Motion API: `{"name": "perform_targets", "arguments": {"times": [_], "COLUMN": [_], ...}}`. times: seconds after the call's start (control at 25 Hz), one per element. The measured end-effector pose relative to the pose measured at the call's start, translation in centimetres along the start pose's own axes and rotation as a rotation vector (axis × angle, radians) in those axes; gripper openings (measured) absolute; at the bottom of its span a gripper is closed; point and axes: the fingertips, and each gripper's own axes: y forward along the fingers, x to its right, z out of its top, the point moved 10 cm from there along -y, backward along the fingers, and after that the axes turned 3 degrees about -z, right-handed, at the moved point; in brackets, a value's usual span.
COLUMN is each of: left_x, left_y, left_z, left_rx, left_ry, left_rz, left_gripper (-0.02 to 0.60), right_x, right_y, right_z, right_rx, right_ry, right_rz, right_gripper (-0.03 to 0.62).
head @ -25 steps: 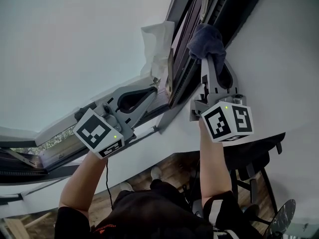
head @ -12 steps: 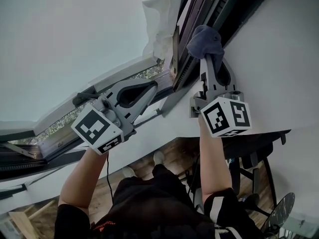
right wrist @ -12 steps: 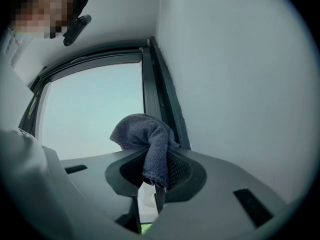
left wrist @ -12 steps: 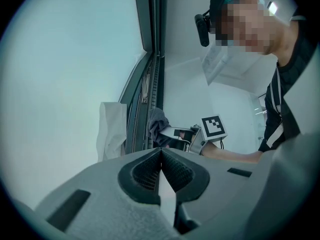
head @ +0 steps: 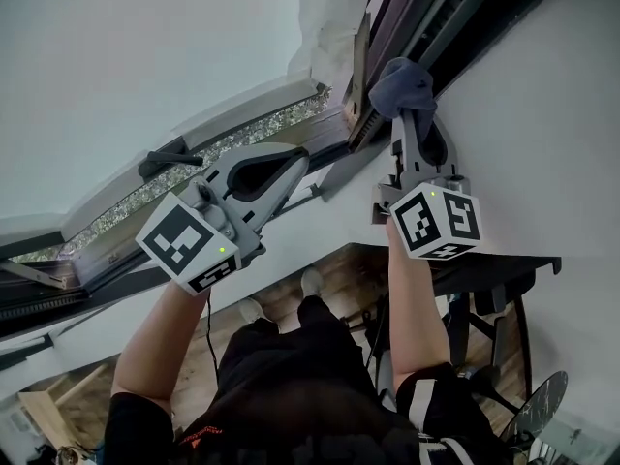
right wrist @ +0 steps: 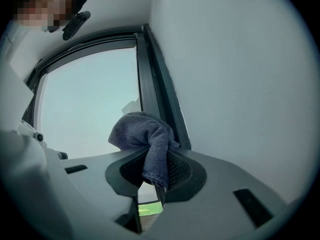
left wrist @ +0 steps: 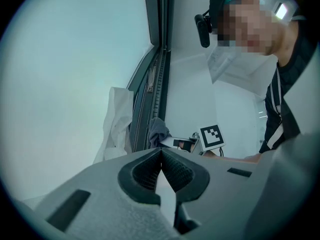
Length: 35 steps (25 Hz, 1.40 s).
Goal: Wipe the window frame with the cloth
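The cloth (head: 400,85), a dark blue-grey bunch, is clamped between the jaws of the right gripper (head: 411,114). In the right gripper view the jaws are closed on one hanging fold of the cloth (right wrist: 145,134), and the rest of it bulges above the jaw tips. The bunch is pressed against the dark window frame (head: 441,13) at the upright member next to the white wall (head: 542,114).

The left gripper (head: 294,165) is well apart from the cloth, lower and to the left along the bottom rail. Its jaws are closed tip to tip with nothing between them, as the left gripper view (left wrist: 161,152) shows. Whether it touches the rail cannot be determined.

Adjacent items:
- A crumpled white sheet (head: 325,27) hangs at the frame, just beside the cloth on the glass side.
- The glass pane (head: 145,66) fills the area to the left of the frame.
- A dark handle (head: 174,160) sits on the bottom rail, near the left gripper.
- A dark chair (head: 494,308) stands on the wooden floor (head: 339,289) below the right arm.
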Motion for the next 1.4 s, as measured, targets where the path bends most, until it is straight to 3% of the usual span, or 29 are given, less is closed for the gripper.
{"name": "perform_targets", "arguments": {"times": [0.8,1.4], "left_x": [-1.0,-1.3], "left_y": [0.6,0.2], "left_z": [-7.4,-10.1], "left_rx": [-0.092,-0.124], "left_ry": [-0.12,-0.169], "left_rz": [0.014,0.027], "left_gripper": [0.018,0.018], "right_x": [2.8,4.2], "right_y": [-0.7,-1.0], "right_z": [-12.8,-19.2], "right_rx": [-0.236,-0.375], "right_ry": [0.038,0.023], "right_rz": [-0.065,-0.095], "right_gripper": [0.064,0.064]}}
